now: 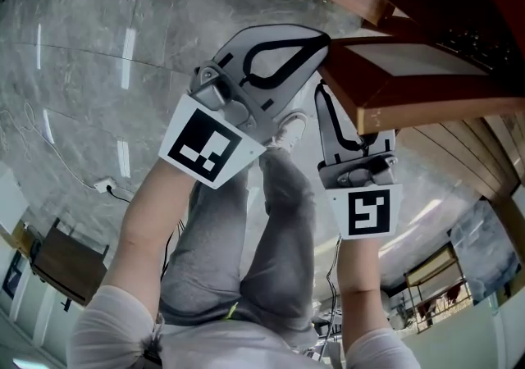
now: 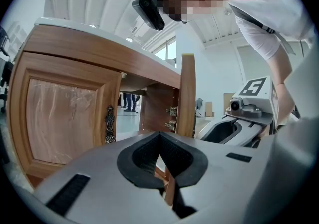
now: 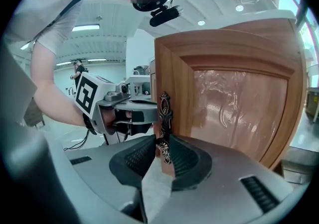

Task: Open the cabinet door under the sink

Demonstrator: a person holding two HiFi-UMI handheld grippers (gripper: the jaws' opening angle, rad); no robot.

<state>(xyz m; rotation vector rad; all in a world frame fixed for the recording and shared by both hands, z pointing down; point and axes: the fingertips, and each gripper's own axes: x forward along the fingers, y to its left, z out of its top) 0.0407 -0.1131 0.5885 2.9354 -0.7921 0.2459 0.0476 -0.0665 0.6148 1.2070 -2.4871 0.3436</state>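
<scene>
The cabinet door (image 3: 234, 98) already stands open, with my right gripper (image 3: 162, 144) clamped on its handle (image 3: 165, 111). My left gripper (image 2: 159, 137) has its jaws together. I think only releasing remains.

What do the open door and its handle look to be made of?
The cabinet door: wood or wood veneer, warm brown with visible grain. Its centre panel shines and wrinkles, so it is perhaps under a protective film. The handle: looks like dark, antiqued cast metal, with ornate relief and dull glints.
</scene>
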